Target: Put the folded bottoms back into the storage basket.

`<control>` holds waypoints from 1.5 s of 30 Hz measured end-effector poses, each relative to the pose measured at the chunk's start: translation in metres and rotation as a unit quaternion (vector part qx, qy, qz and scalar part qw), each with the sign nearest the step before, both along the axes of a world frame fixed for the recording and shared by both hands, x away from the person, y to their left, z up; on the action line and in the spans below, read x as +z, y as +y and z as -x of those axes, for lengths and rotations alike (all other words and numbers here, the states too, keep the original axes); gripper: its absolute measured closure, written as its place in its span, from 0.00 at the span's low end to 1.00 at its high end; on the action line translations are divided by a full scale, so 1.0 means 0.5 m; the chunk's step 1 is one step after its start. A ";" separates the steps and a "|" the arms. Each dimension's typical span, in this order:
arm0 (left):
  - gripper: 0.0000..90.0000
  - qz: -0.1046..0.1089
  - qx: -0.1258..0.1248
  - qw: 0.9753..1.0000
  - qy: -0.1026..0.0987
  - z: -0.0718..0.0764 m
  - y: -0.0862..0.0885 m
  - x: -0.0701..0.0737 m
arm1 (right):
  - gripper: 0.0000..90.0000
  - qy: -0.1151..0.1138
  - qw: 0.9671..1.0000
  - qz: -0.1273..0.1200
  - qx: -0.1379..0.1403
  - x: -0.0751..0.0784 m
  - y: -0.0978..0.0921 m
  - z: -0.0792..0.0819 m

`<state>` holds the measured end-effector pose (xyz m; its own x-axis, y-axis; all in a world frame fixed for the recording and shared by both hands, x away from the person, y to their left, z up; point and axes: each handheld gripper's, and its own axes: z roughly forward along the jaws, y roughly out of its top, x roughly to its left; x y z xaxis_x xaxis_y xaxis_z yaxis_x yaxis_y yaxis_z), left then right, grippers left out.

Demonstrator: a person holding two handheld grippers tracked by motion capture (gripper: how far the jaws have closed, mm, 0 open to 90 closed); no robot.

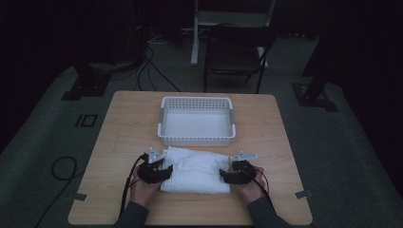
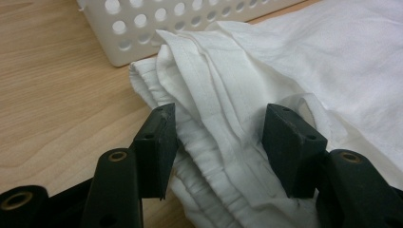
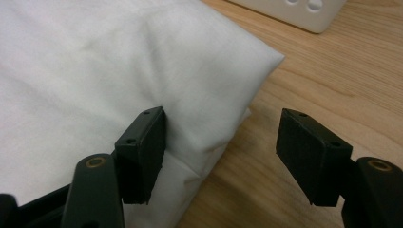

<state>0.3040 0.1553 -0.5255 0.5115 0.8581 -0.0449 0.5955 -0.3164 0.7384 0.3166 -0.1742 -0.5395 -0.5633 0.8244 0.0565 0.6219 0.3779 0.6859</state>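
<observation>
Folded white cloth, lower centre of frame, likely soft, light, floppy (layers slipping). Being straddled by left gripper and right gripper, jaws wide; bunched edges best pinched.

— What's in front of my right gripper?

— My jaws stand apart. The left one presses against the edge of the folded white cloth; the right one hangs over bare wooden table.

— And beyond the cloth?

— A corner of the white perforated basket at the top, just past the cloth's corner.
</observation>
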 end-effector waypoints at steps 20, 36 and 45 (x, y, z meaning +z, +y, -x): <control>0.50 -0.016 0.020 1.000 0.001 -0.053 -0.014 0.009 | 0.40 -0.008 0.999 0.027 -0.035 0.012 0.018 -0.050; 0.36 0.071 0.038 0.996 -0.038 -0.019 0.002 0.088 | 0.40 -0.015 0.999 0.029 -0.043 0.011 0.019 -0.048; 0.14 0.074 0.049 0.996 0.000 -0.039 -0.036 0.042 | 0.40 -0.017 0.998 0.030 -0.046 0.011 0.021 -0.045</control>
<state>0.3235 0.1374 -0.5044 0.4261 0.8877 -0.1745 0.6179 -0.1447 0.7728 0.3392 -0.1639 -0.5339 -0.4863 0.8737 -0.0128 0.6324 0.3620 0.6849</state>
